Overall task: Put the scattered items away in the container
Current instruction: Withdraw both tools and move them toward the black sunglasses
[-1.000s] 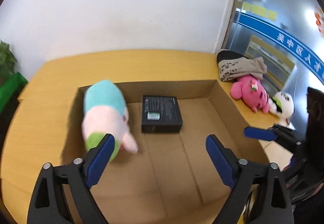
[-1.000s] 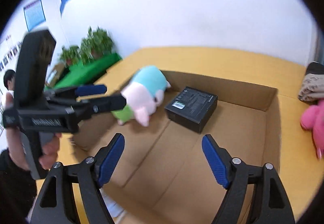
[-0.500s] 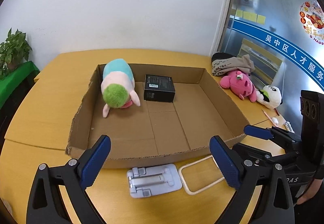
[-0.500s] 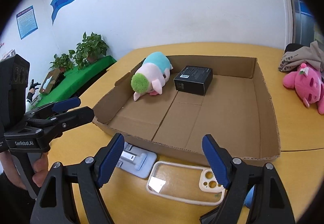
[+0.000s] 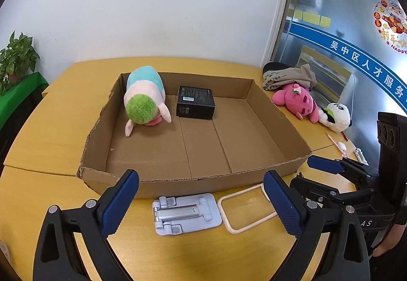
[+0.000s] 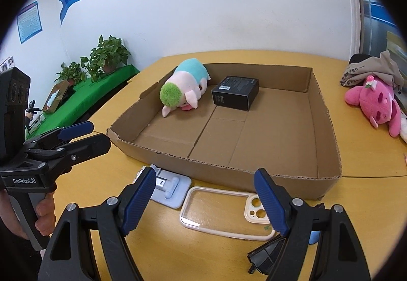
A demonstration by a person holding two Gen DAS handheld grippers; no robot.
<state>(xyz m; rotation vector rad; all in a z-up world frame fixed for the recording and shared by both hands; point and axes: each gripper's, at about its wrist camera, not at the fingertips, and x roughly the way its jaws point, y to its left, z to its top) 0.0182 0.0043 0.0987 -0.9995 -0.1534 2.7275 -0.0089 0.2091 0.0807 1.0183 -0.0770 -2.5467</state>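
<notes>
Showing black sunglasses (image 6: 267,255) unseen from the left, both grippers' fingers (image 6: 138,201) gape empty.

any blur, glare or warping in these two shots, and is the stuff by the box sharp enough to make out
Left wrist view: sharp, strong fisheye bending the cardboard box walls, dark corners; phone stand crisp. Right wrist view: equally sharp, heavier black vignette; the clear phone case shows faint sheen, no harsh glare; soft shadows under the black box.
</notes>
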